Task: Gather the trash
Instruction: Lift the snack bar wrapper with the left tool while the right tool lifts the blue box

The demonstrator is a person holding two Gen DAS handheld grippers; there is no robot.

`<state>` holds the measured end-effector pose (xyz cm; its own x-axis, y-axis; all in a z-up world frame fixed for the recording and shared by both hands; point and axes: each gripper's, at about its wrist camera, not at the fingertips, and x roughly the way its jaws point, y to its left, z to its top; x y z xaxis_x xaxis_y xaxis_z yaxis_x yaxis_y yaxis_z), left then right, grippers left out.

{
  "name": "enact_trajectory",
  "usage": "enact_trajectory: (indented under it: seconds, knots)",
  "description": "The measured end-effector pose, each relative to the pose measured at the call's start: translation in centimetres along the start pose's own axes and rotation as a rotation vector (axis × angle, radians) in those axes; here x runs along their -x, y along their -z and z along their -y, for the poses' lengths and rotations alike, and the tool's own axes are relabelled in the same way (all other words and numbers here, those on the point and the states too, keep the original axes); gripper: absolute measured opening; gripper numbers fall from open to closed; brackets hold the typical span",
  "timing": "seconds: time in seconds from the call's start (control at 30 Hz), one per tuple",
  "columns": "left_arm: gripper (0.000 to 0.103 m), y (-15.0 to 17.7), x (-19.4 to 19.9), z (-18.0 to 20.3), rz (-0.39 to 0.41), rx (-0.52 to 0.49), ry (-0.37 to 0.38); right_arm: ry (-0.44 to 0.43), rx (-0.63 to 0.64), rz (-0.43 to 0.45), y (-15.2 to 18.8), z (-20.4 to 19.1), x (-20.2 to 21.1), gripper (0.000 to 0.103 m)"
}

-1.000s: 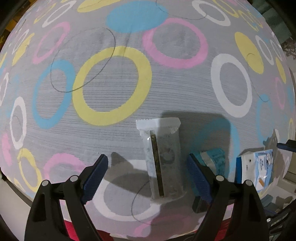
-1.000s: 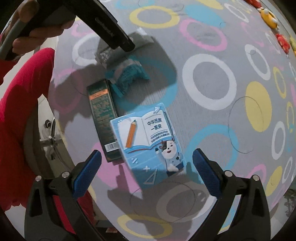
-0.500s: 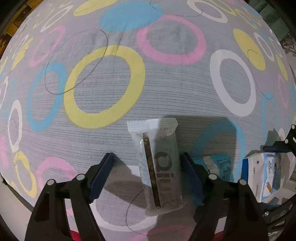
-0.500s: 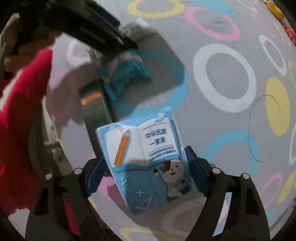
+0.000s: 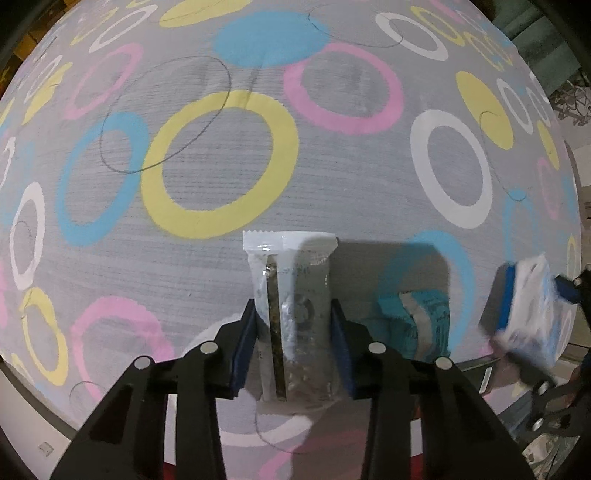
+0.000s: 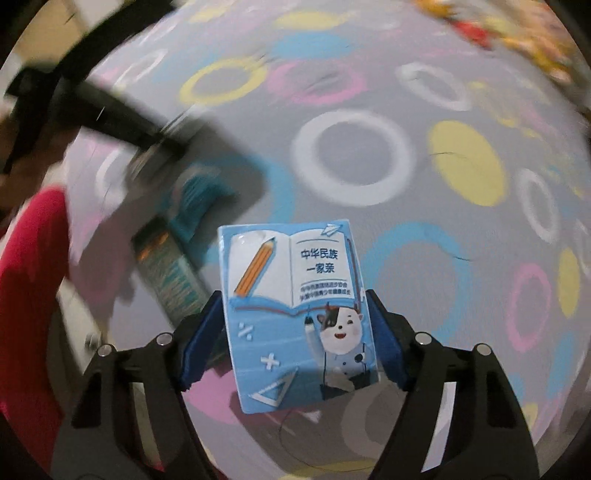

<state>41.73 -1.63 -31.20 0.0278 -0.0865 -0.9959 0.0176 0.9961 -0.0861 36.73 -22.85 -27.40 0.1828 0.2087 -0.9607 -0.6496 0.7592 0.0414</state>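
My left gripper (image 5: 293, 343) is shut on a clear snack wrapper (image 5: 291, 295) with a dark strip, which lies lengthwise between the blue pads on the ring-patterned cloth (image 5: 221, 155). My right gripper (image 6: 295, 339) is shut on a blue carton (image 6: 295, 306) printed with a book, a pencil and a cartoon cow, and holds it lifted off the cloth. That carton also shows blurred at the right of the left wrist view (image 5: 528, 314). A crumpled teal wrapper (image 5: 417, 325) lies just right of the left gripper. A dark green box (image 6: 170, 273) lies left of the carton.
The grey cloth (image 6: 369, 155) with coloured rings covers the whole table. Its near edge runs just below both grippers. Colourful toys (image 6: 517, 33) sit blurred at the far right. The person's red sleeve (image 6: 26, 295) is at the left.
Both grippers have closed: the left on the clear wrapper, the right on the blue carton. The right gripper has lifted the carton and is moving, so its view is blurred.
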Motion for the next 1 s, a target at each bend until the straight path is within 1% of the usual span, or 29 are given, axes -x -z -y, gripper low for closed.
enact_trajectory:
  seconds: [0.07, 0.1, 0.17, 0.23, 0.27, 0.37, 0.43, 0.53, 0.57, 0.73, 0.8, 1.0]
  knots:
    - [0.037, 0.5, 0.4, -0.3, 0.01, -0.002, 0.019, 0.049, -0.042, 0.042, 0.6, -0.2, 0.8, 0.073]
    - [0.037, 0.7, 0.5, -0.5, 0.013, -0.002, 0.014, 0.095, -0.063, 0.064, 0.9, -0.6, 1.4, 0.073]
    - [0.037, 1.4, 1.1, -1.2, 0.025, -0.001, 0.004, 0.14, -0.128, 0.097, 1.1, -0.7, 2.3, 0.073]
    - [0.037, 2.1, 1.9, -1.7, 0.042, -0.006, 0.003, 0.149, -0.214, 0.119, 1.6, -1.0, 3.3, 0.073]
    - [0.037, 2.3, 2.4, -1.4, 0.054, -0.013, -0.001, 0.167, -0.245, 0.141, 1.9, -1.1, 4.1, 0.073]
    - [0.037, 4.1, 4.6, -1.5, 0.106, -0.045, -0.029, 0.222, -0.299, 0.187, 3.3, -2.7, 6.0, 0.073]
    - [0.037, 5.2, 6.1, -1.2, 0.14, -0.068, -0.043, 0.237, -0.327, 0.214, 3.2, -3.5, 7.5, 0.073]
    - [0.037, 7.7, 8.3, -0.8, 0.188, -0.103, -0.057, 0.257, -0.367, 0.26, 3.7, -5.4, 10.2, 0.073]
    - [0.037, 8.7, 9.0, -0.6, 0.203, -0.115, -0.057, 0.263, -0.374, 0.271, 3.4, -5.8, 10.8, 0.073]
    - [0.037, 12.0, 11.2, -0.4, 0.25, -0.16, -0.055, 0.303, -0.38, 0.333, 4.3, -9.3, 14.4, 0.073]
    - [0.037, 12.8, 11.4, 0.1, 0.256, -0.176, -0.048, 0.317, -0.38, 0.35, 4.6, -10.7, 15.3, 0.073]
    - [0.037, 17.1, 12.3, 0.4, 0.261, -0.207, -0.035, 0.342, -0.353, 0.375, 6.6, -15.4, 16.5, 0.073]
